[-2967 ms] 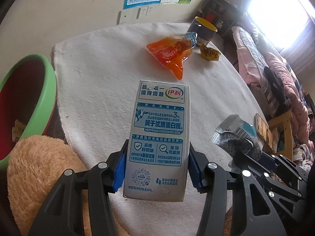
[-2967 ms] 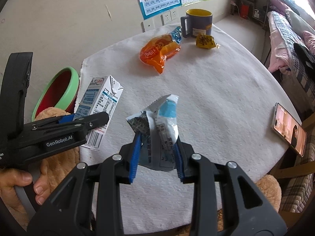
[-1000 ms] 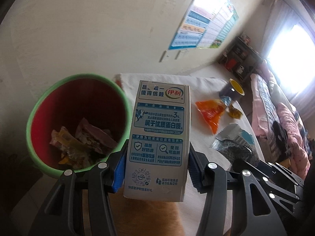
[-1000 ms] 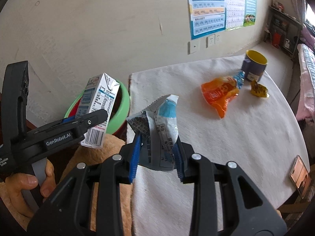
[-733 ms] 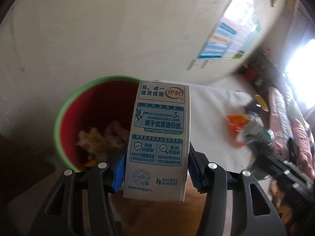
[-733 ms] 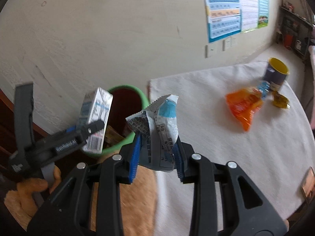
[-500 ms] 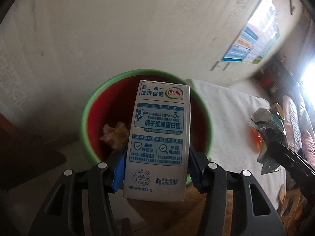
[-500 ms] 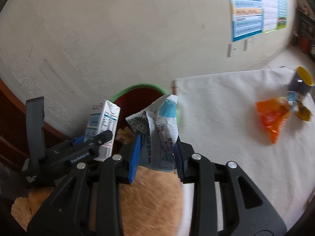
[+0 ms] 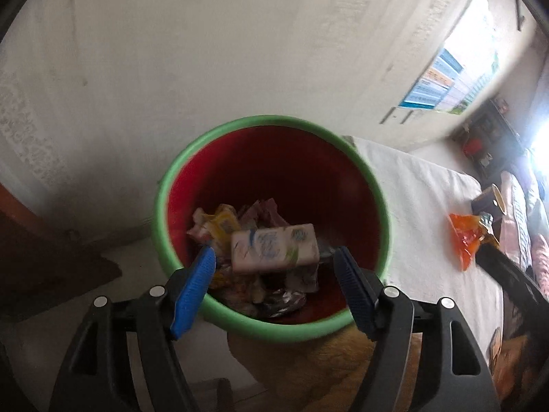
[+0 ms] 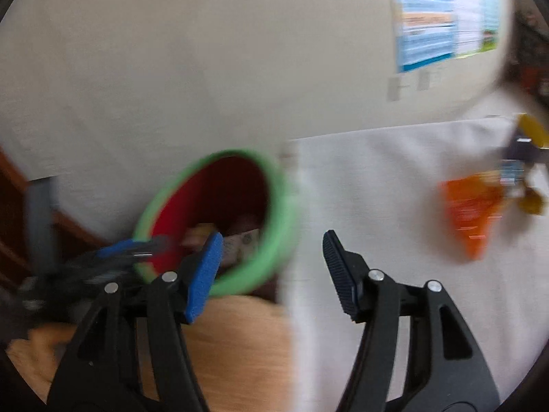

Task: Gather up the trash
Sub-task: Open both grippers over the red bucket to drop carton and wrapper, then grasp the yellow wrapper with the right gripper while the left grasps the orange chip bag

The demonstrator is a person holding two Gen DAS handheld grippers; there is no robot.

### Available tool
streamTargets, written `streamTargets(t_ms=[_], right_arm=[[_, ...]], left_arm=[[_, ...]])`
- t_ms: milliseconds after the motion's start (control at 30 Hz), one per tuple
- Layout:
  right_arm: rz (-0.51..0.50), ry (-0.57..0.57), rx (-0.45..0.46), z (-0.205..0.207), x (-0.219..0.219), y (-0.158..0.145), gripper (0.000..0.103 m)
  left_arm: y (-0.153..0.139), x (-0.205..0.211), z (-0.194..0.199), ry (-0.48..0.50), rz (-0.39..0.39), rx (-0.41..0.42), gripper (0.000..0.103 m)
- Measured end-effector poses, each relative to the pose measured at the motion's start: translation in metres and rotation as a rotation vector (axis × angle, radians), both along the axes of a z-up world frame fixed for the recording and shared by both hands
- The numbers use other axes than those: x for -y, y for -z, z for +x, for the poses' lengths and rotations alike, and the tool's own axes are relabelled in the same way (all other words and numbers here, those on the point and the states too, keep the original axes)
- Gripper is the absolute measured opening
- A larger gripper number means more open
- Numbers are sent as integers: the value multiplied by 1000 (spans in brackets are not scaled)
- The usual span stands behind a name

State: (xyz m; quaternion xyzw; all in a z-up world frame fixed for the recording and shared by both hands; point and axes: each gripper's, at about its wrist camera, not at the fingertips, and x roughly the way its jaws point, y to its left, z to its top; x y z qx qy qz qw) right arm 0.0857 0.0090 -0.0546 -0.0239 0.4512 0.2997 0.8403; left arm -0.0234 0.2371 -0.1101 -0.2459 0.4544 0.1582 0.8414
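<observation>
Hanging above the trash bin [image 9: 271, 329], the left gripper [image 9: 274, 285] has its fingers [image 9: 194, 283] apart, having just been opening, with nothing pressed between the pads. The milk carton [image 9: 274, 252] lies on its side inside the bin, below and between the fingers, clear of both, on top of a heap of crumpled wrappers [image 9: 219, 223]. The bin has a green rim and a red inner wall; it stands against a pale wall, just beside the edge of the white-covered tabletop [image 9: 422, 206].

Right gripper [image 10: 271, 267]: fingers [image 10: 204, 271] apart, likewise just been opening, and nothing between them. The silver-and-blue wrapper is not to be found in this view (heavy motion blur; its whereabouts cannot be told). The right gripper sits near the bin's rim [image 10: 281, 226], over the gap between bin and tabletop [image 10: 377, 206], with a tan plush surface [image 10: 233, 340] below it. The left gripper shows at the left of this view as a blurred dark shape [image 10: 130, 250] reaching over the bin.

Remaining on the tabletop, well apart from the bin: an orange snack bag [image 9: 465, 240] and, just beside it, a small yellow wrapper [image 10: 532, 201] and a dark mug with yellow interior [image 9: 489, 201]. A blue chart [image 10: 425, 41] hangs on the wall.
</observation>
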Motion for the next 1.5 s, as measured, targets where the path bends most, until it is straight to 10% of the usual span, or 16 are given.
streamTargets(t_ms=[300, 567, 700, 767, 1300, 1500], right_arm=[[-229, 499, 35, 119, 195, 17, 59], [-317, 511, -91, 192, 242, 67, 58], [-272, 484, -152, 208, 241, 86, 15], [-243, 468, -170, 209, 241, 90, 14], [27, 525, -151, -48, 271, 80, 14], [19, 416, -91, -65, 247, 75, 14]], left_arm=[[-13, 51, 22, 114, 18, 48, 68], [-17, 86, 36, 201, 92, 13, 68], [-19, 99, 45, 247, 118, -13, 68], [-21, 111, 51, 283, 136, -21, 68], [-5, 295, 216, 740, 239, 60, 80], [18, 321, 252, 777, 260, -14, 80]])
